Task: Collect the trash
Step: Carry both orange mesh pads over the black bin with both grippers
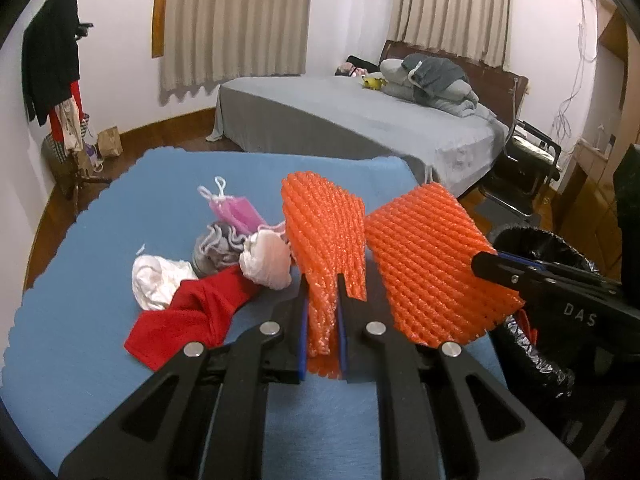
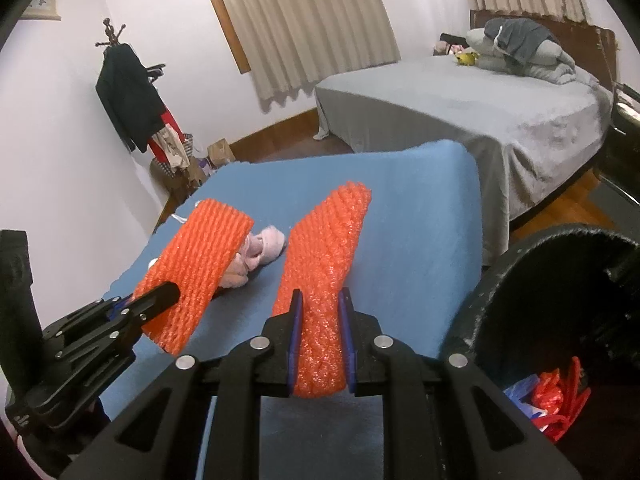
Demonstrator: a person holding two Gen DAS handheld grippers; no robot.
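Note:
My left gripper (image 1: pixel 322 284) is shut on an orange foam net sleeve (image 1: pixel 320 224), held above the blue table (image 1: pixel 80 340). My right gripper (image 2: pixel 320 298) is shut on a second orange foam net sleeve (image 2: pixel 328 248); that sleeve also shows in the left wrist view (image 1: pixel 432 264), beside the black-lined trash bin (image 1: pixel 536 248). The left sleeve shows in the right wrist view (image 2: pixel 196 264). On the table lie a red cloth (image 1: pixel 188 320), white crumpled tissues (image 1: pixel 160 280), a pale pink wad (image 1: pixel 266 260), a grey face mask (image 1: pixel 218 246) and a pink face mask (image 1: pixel 236 208).
The bin (image 2: pixel 560 300) stands at the table's right edge and holds red and blue scraps (image 2: pixel 556 404). A grey bed (image 1: pixel 360 120) lies behind the table. A coat stand (image 1: pixel 60 80) with clothes is at the far left. A black chair (image 1: pixel 524 160) stands by the bed.

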